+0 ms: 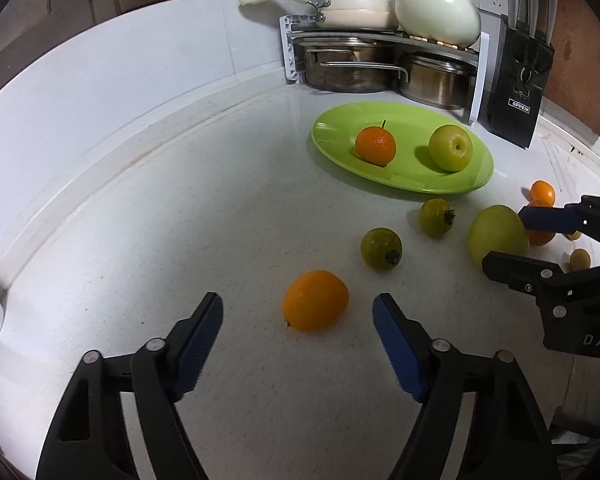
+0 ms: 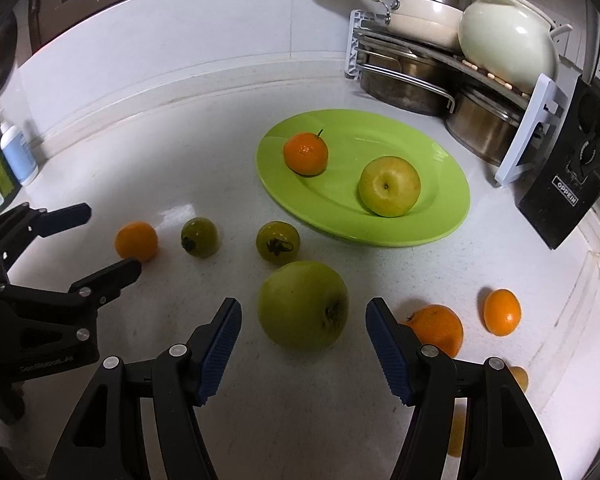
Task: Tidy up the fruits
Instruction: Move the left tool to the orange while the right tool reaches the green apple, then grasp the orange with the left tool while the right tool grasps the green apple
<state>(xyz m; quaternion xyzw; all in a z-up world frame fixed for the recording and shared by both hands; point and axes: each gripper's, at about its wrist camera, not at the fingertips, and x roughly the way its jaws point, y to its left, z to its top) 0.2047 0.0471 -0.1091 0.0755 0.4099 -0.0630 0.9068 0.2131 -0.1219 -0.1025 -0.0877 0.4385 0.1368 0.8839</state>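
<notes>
White kitchen surface [image 1: 180,200] bearing scattered fruit and one green plate [image 2: 440,184] set toward the back, just in front of a rack of pots [image 1: 380,60]; black knife block [image 1: 516,96] to the plate's right. On the plate: one small orange with stem [image 2: 305,153] and one yellow-green apple [image 2: 389,186], apart from each other. Loose on the surface: one large green apple [image 2: 303,305], two small dark green fruits with dried calyxes [image 2: 199,237] [image 2: 278,241] lying between that apple and the plate's near rim, one orange [image 1: 315,301] at the left, and two more oranges [image 2: 436,328] [image 2: 502,312] at the right; further small brownish pieces at the far right edge, too blurred to name. Left gripper [image 1: 298,312]: jaws wide, empty, the left-hand orange lying just ahead of and between its fingers, not touched. Right gripper [image 2: 303,320]: jaws wide, empty, straddling the near side of the large green apple, pads not yet in contact. Step in hand, by judgement: both grippers lined up for a pick, with two fruits plated and six or so left. Next move calls for advancing each gripper until the fruit sits fully between the pads, closing gently on the widest part so the round body does not roll out, then lifting and carrying to a bare part of the plate.
</notes>
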